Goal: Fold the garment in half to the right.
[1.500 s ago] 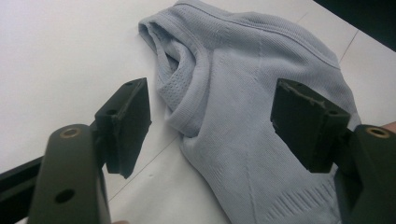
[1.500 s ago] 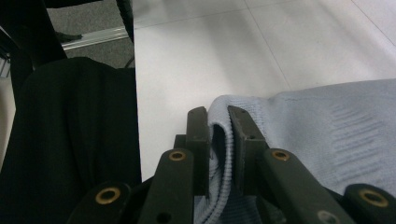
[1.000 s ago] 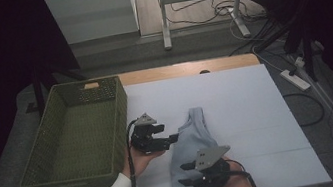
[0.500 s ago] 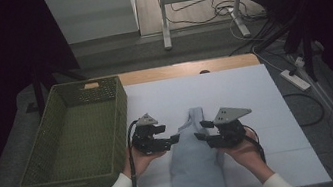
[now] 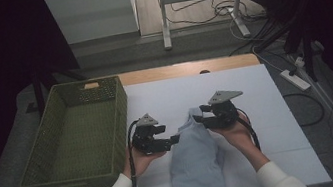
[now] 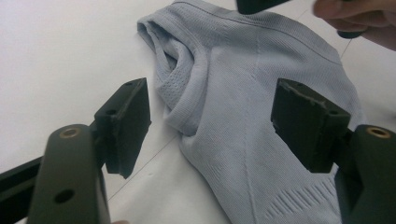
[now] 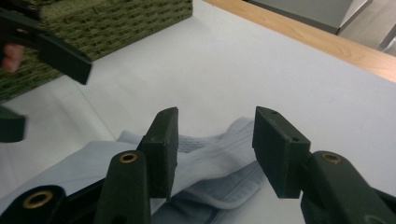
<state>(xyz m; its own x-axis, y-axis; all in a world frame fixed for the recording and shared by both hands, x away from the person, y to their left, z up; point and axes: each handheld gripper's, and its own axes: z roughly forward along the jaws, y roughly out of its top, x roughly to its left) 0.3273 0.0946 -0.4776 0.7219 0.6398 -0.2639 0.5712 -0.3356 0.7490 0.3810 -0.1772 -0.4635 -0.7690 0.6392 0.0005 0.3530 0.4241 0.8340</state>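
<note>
The garment point(image 5: 196, 158) (a pale blue-grey knit top, folded into a long narrow bundle) lies on the white sheet point(image 5: 254, 84) that covers the desk, just to the right of the green woven basket point(image 5: 55, 141). Its neck end points away from the person; its hem end lies near the front edge of the sheet.

Handling: judged from the soft folds and ribbed knit, the fabric is light, limp and non-fragile. It will sag and unfold if lifted by one layer only. Grip points: pinch through all layers at a folded edge, or take the thick neck band point(image 7: 224, 154), which offers the firmest hold. A two-point lift, one gripper at each side, should keep the fold intact.

Left gripper point(image 5: 171, 142): held in the left hand, it lies low and roughly level at the garment's left edge and points right. In the left gripper view its jaws stand wide, one over the sheet and one over the fabric near the armhole fold point(image 6: 175, 79); the pads do not press on the cloth.

Right gripper point(image 5: 203, 117): held in the right hand with the forearm coming up from the front edge, it points left at the neck end. Its jaws have just been opening; they stand moderately wide, with the neck band beneath the gap and nothing clamped.
</note>
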